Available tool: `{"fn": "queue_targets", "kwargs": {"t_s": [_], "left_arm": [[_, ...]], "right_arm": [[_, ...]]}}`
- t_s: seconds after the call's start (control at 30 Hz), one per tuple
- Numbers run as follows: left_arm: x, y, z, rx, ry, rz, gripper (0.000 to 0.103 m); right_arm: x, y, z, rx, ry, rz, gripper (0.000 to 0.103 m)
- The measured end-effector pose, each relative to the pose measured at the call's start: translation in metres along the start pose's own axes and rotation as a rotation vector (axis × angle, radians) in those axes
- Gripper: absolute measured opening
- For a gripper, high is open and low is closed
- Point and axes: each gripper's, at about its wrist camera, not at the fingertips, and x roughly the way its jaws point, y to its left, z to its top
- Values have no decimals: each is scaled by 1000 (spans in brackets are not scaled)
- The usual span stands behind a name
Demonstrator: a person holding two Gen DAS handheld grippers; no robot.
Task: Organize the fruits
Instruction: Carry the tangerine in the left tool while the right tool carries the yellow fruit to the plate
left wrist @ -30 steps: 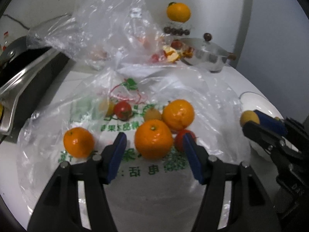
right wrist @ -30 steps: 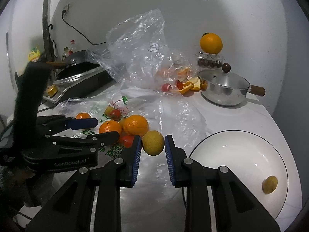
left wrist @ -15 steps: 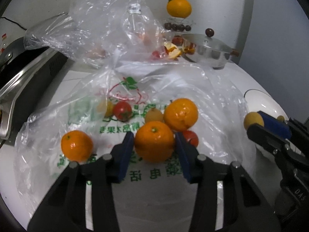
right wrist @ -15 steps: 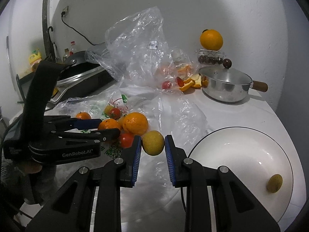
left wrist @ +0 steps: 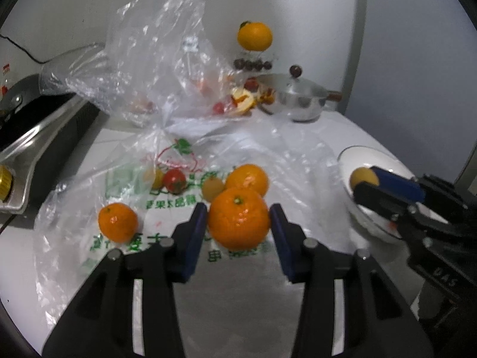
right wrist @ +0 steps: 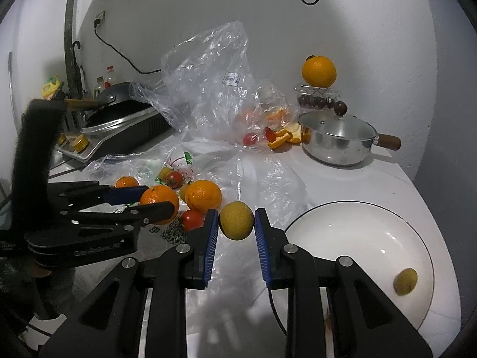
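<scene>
My left gripper (left wrist: 238, 219) is shut on a large orange (left wrist: 238, 218) and holds it above the printed plastic bag (left wrist: 134, 185); it also shows in the right wrist view (right wrist: 155, 200). My right gripper (right wrist: 236, 221) is shut on a yellow fruit (right wrist: 237, 220), left of the white plate (right wrist: 357, 223). It shows in the left wrist view (left wrist: 365, 183) with the yellow fruit (left wrist: 363, 177). On the bag lie a second large orange (left wrist: 247, 179), a small orange (left wrist: 117, 222), a tomato (left wrist: 174, 180) and small yellow fruits (left wrist: 212, 188). One small yellow fruit (right wrist: 405, 281) lies in the plate.
A steel pot with lid (right wrist: 338, 138) stands at the back right, orange peels (right wrist: 286, 135) beside it. An orange (right wrist: 318, 71) sits on a box of dark fruits (right wrist: 317, 99). A crumpled clear bag (right wrist: 208, 89) stands behind. A stove with pan (right wrist: 119, 119) is at the left.
My left gripper has closed on the large orange and lifted it off the bag. My right gripper keeps holding the yellow fruit and has hardly moved.
</scene>
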Motion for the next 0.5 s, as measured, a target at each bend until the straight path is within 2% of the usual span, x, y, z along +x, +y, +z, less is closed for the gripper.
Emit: {"fn": "queue_targets", "kwargs": {"t_s": [0.5], "left_arm": [[-33, -29, -2, 20, -50, -34, 44]], "right_arm": [[-29, -3, -6, -4, -27, -20, 27]]}}
